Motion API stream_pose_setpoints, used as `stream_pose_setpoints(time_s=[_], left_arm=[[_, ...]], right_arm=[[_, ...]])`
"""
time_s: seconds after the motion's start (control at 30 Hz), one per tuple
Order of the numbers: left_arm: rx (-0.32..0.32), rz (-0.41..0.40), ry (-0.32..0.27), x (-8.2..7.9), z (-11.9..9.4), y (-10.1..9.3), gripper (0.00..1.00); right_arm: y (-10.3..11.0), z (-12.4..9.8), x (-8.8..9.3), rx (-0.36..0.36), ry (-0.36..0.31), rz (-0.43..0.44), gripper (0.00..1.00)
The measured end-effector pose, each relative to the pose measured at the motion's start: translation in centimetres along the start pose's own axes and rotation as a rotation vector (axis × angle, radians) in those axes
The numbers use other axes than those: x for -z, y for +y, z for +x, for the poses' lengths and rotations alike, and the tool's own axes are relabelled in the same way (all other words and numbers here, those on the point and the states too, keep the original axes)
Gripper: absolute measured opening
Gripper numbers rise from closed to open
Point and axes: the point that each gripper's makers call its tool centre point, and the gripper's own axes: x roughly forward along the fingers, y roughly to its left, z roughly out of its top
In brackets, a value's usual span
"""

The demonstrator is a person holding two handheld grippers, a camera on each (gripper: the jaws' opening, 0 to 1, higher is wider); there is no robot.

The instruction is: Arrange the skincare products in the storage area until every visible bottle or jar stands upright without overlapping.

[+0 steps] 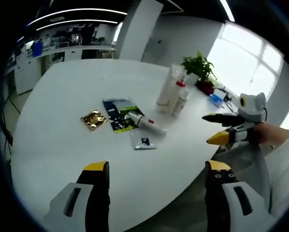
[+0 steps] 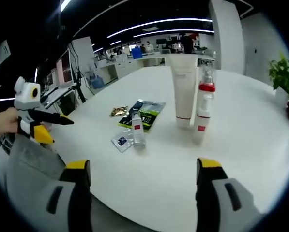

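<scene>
A tall white tube [image 1: 166, 89] [image 2: 184, 89] stands upright on the white table [image 1: 62, 96] [image 2: 250, 145]. Beside it, a clear bottle with a red collar [image 1: 180, 99] [image 2: 203, 104] also stands. A small white bottle with a red label [image 1: 146, 123] [image 2: 138, 128] lies on its side, partly over a blue-green packet [image 1: 119, 112] [image 2: 145, 112]. My left gripper [image 1: 156, 169] [image 2: 57, 129] hovers open at the table's near edge, holding nothing. My right gripper [image 2: 144, 169] [image 1: 213, 128] is open too, apart from the bottles.
A gold sachet [image 1: 94, 119] [image 2: 118, 111] and a small white sachet [image 1: 143, 141] [image 2: 122, 140] lie flat by the fallen bottle. A potted plant [image 1: 200, 67] [image 2: 282, 77] stands near the table's edge behind the upright products. Desks and monitors stand beyond the table.
</scene>
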Motion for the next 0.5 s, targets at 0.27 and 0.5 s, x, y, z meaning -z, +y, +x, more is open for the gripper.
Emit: stream_pose_setpoints(time_s=[0.27, 0.5], left_arm=[[-0.041, -0.018, -0.012, 0.4, -1.2, 0.3, 0.89], [-0.049, -0.013, -0.021, 0.6, -2.3, -0.1, 0.92]], right_arm=[[0.7, -1.4, -0.5, -0.020, -0.017, 0.013, 0.96], [1.5, -2.4, -0.9, -0.050, -0.037, 0.027, 1.00]])
